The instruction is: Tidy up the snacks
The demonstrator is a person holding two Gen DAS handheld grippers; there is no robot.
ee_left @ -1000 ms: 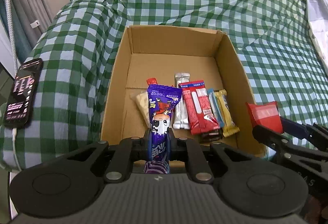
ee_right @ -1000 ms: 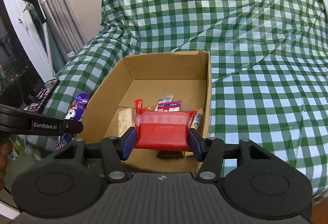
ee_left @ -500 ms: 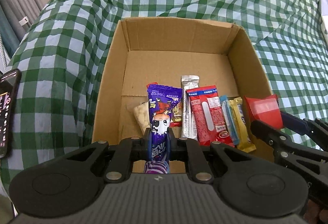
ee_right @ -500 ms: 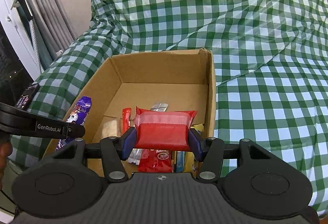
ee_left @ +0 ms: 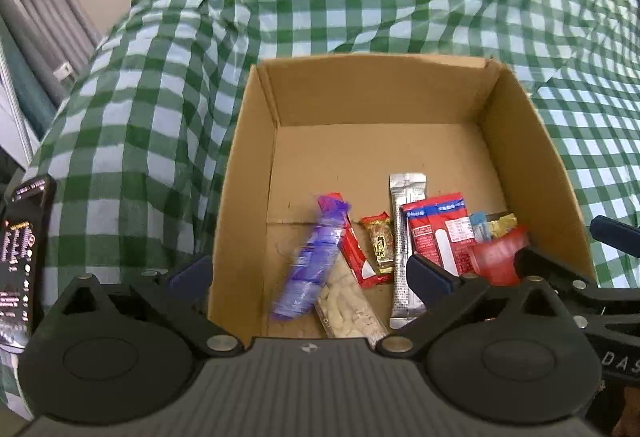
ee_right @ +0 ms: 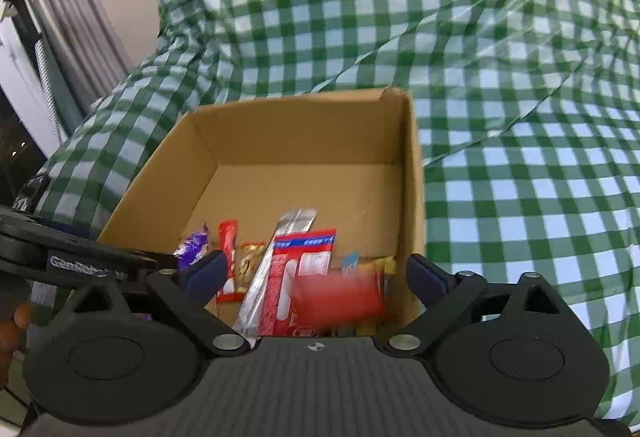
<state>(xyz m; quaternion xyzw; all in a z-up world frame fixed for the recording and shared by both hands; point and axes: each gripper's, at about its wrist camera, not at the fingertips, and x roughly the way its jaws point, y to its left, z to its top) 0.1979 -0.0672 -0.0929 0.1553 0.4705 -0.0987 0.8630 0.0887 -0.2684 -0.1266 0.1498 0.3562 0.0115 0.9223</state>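
An open cardboard box (ee_left: 248, 141) sits on green checked cloth. My left gripper (ee_left: 310, 273) hangs over its near left side, jaws opening; a purple snack packet (ee_left: 308, 261), blurred, drops free between the pads onto a beige pack (ee_left: 348, 309). My right gripper (ee_right: 316, 277) is over the near right corner of the box (ee_right: 412, 165), jaws opening too; a blurred red packet (ee_right: 338, 301) falls loose between its pads. The red packet (ee_left: 496, 257) also shows in the left wrist view. A silver stick (ee_left: 404, 237), a red wrapper (ee_left: 438, 233) and other bars lie inside.
A black phone (ee_left: 20, 257) lies on the cloth left of the box. The checked cloth (ee_right: 520, 157) spreads wrinkled behind and to the right. Grey curtains (ee_right: 72, 17) and a white rail stand at the far left. The far half of the box floor (ee_left: 380, 149) is bare.
Both grippers moved in over the box, then spread their jaws. The purple packet and the red packet have left the pads and are dropping into the box.
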